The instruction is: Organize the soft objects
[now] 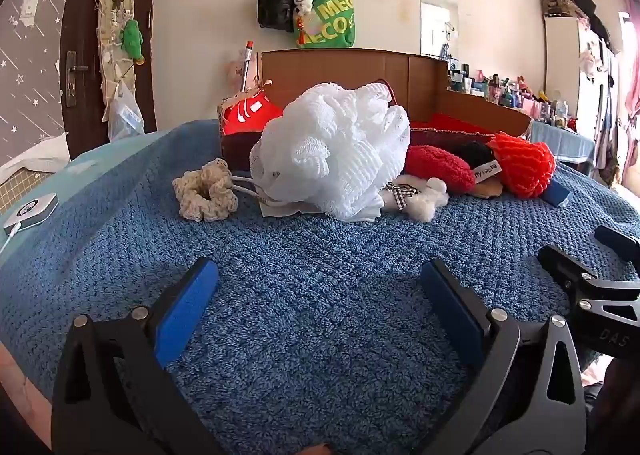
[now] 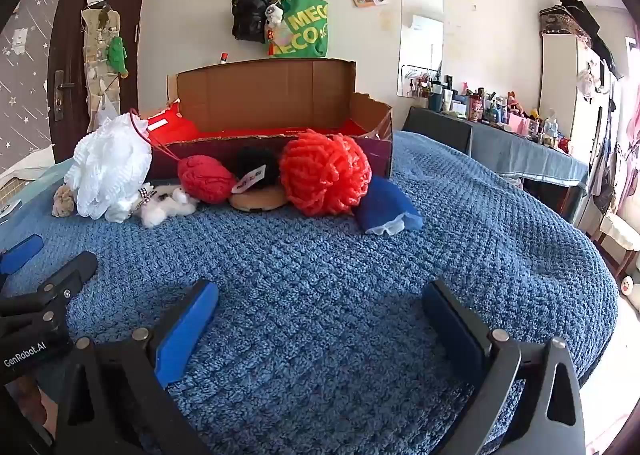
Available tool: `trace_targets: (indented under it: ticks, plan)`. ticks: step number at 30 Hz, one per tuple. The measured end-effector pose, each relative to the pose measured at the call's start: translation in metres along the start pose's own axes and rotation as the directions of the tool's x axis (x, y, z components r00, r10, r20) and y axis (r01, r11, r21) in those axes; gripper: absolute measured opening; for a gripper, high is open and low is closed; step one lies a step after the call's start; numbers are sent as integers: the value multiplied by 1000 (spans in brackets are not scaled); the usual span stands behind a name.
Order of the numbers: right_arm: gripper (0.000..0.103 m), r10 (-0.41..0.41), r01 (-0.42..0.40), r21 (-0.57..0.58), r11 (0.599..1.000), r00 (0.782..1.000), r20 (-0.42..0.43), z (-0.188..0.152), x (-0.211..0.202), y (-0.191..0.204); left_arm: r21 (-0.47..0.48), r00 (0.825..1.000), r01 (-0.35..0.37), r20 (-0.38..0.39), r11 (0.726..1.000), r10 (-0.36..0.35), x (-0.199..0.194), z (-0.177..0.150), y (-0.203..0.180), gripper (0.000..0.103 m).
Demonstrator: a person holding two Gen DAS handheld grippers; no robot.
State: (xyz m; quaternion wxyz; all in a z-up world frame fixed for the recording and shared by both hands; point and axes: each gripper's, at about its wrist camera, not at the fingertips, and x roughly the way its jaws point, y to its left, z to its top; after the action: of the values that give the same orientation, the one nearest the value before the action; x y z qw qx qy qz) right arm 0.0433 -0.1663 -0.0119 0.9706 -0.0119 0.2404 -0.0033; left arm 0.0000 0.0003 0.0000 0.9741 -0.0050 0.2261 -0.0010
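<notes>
Both grippers, left gripper (image 1: 318, 295) and right gripper (image 2: 320, 315), hover spread wide and empty over the blue blanket (image 2: 320, 255); white loofah (image 1: 332, 151), red loofah (image 2: 325, 173) lie before the cardboard box (image 2: 272, 103)

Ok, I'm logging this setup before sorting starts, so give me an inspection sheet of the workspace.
Surface: blue knit blanket covering the bed.
Job's things: white mesh pouf, cream scrunchie, small white plush, red plush, black plush, orange-red mesh pouf and blue cloth lined up in front of the open cardboard box.
Clutter: small white device at the bed's left edge.
Grippers: left gripper and right gripper both open, empty, low over the blanket.
Cables: white cable from that device.
Surroundings: door, hanging bags, crowded dresser.
</notes>
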Motion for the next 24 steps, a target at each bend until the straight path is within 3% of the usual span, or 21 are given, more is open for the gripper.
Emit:
trace_targets:
  ticks: [24]
  plan:
    - [103,1,-1,2,1000,1000,2,-1,0,0,4,1000,-2,-5,1000,2,1,0,0,103]
